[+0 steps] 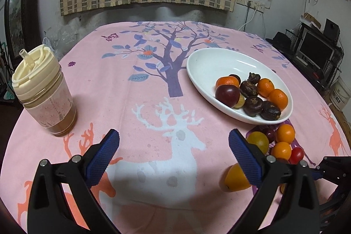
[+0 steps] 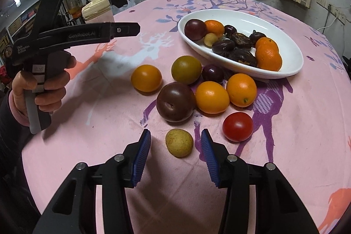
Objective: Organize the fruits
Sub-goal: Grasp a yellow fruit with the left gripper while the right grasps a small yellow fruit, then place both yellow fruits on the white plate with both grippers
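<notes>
From the left wrist camera, the left gripper (image 1: 174, 142) hovers over the pink tablecloth (image 1: 136, 89) with its blue-padded fingers spread wide and nothing between them. The white oval dish (image 1: 210, 63) sits beyond the right-hand finger, already holding small oranges, a dark plum and several wrinkled dark brown fruits. Just on the near side of the dish lies a loose cluster of fruit (image 1: 278, 142), touching or almost touching one another, and one orange fruit (image 1: 235, 179) is partly hidden behind the right-hand finger. Well apart from the dish, on the far side of the left-hand finger, stands a lidded cup (image 1: 42, 91) with a straw and brown liquid.

From the right wrist camera, the right gripper (image 2: 176, 142) is also open, its fingers at a medium spread. A small yellowish fruit (image 2: 179, 142), round with a faintly speckled, matte skin, lies on the cloth right between the fingertips, touching neither pad. Between it and the dish (image 2: 291, 67) lie a large dark plum (image 2: 175, 102), a red tomato (image 2: 238, 127), orange fruits and a greenish one. The left gripper (image 2: 133, 29) is held in a hand (image 2: 41, 89), well apart from the dish.
</notes>
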The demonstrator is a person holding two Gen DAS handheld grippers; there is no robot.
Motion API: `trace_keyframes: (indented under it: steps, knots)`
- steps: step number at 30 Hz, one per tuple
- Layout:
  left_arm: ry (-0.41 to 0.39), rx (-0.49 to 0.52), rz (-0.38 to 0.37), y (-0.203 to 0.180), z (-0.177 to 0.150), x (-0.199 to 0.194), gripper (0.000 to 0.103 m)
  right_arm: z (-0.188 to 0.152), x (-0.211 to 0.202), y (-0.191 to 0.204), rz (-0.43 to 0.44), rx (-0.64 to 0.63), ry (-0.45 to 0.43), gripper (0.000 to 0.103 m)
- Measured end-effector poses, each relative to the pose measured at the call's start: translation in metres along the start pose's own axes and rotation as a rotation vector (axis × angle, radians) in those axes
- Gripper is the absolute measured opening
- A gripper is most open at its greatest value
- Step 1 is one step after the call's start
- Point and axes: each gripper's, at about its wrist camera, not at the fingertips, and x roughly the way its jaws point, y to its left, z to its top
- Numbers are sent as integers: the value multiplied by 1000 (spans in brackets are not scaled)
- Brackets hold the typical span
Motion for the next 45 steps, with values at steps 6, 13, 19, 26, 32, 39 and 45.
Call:
trace_keyframes:
  steps: [6, 13, 19, 26, 32, 39, 45]
  knots:
    - [3, 0, 0, 0, 0, 0, 98, 0, 2, 0, -1, -5, 13, 43]
    - [9, 1, -2, 1, -1, 1, 98, 0, 2, -6, 6, 26, 14, 25]
    - [66, 128, -181, -12, -8, -2, 98, 5, -17, -29, 42, 135, -75, 25]
    - [102, 403, -261, -60, -40, -6, 59, 7, -15, -33, 31, 160, -71, 26]
    - [131, 435, -232, -71, -49, 4, 53, 5, -17, -32, 31, 155, -75, 26]
    - [148, 450, -214, -74, -51, 12, 49, 5, -18, -30, 23, 146, -76, 26]
    - [160, 455, -221, -75, -51, 16, 38, 5, -17, -30, 16, 142, -74, 26]
